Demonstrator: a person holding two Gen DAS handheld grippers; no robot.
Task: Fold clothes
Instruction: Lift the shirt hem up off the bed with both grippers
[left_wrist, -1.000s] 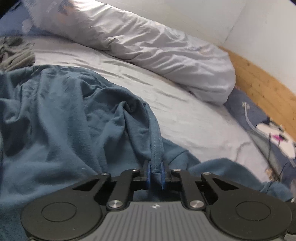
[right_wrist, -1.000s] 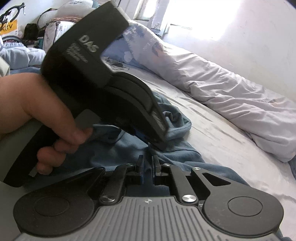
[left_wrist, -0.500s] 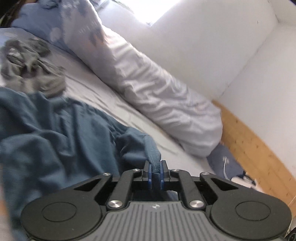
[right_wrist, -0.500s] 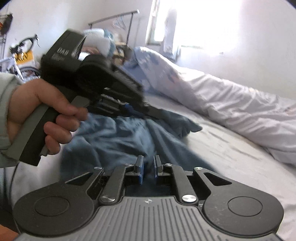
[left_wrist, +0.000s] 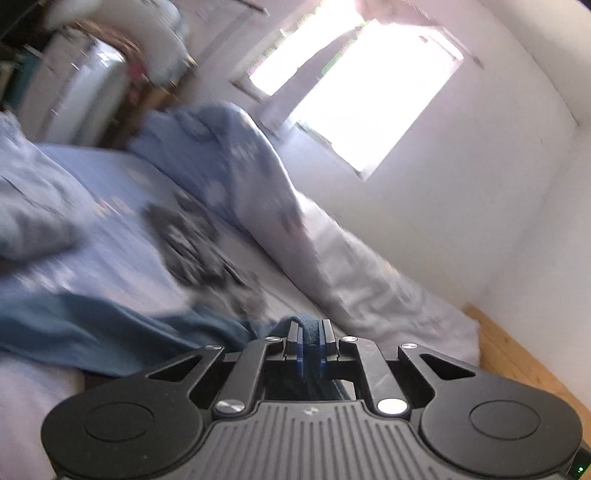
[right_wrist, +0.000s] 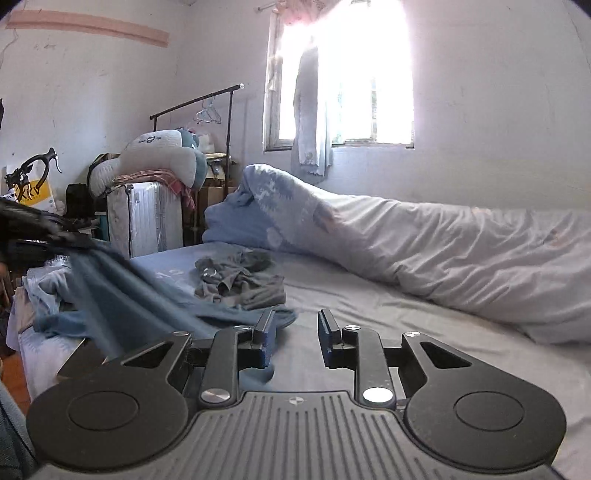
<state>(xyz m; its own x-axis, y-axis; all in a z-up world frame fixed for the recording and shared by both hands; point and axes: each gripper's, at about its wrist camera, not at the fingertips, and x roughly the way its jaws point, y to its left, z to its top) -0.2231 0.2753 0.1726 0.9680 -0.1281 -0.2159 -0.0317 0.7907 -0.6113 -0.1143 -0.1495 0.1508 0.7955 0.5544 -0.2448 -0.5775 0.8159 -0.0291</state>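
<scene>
Blue cloth, a thick hem of the teal garment (left_wrist: 309, 332), sits pinched between the pads of the left gripper (left_wrist: 310, 345); jaws pressed together on it, as they were a second back. What has changed is where that hem is: earlier we had it low over the mattress with the garment heaped close under us, and now the left wrist view is tilted and smeared, the cloth trailing away to the left and down toward the sheet (left_wrist: 122, 254). From the right wrist view the same garment (right_wrist: 122, 291) runs as a taut slope from the far left, where the other tool's dark tip is barely visible, down to a loose end lying near us on the bed.

The right gripper (right_wrist: 295, 338) has just been opening. A second ago its fingers were nearly closed over the blue heap; now they stand spread with only bare sheet (right_wrist: 369, 306) between them. The garment's near edge lies just beside the left finger (right_wrist: 264, 338); whether it touches the pad we cannot tell.

Farther out: a crumpled grey garment (right_wrist: 240, 280) mid-bed, well apart from our work; the white duvet (right_wrist: 461, 251) rolled along the far right; window (right_wrist: 347, 74) beyond.

Our reading: one end is lifted and stretched, the other let go. The right gripper likely needs a fresh hold on a free corner before any fold can be laid.
</scene>
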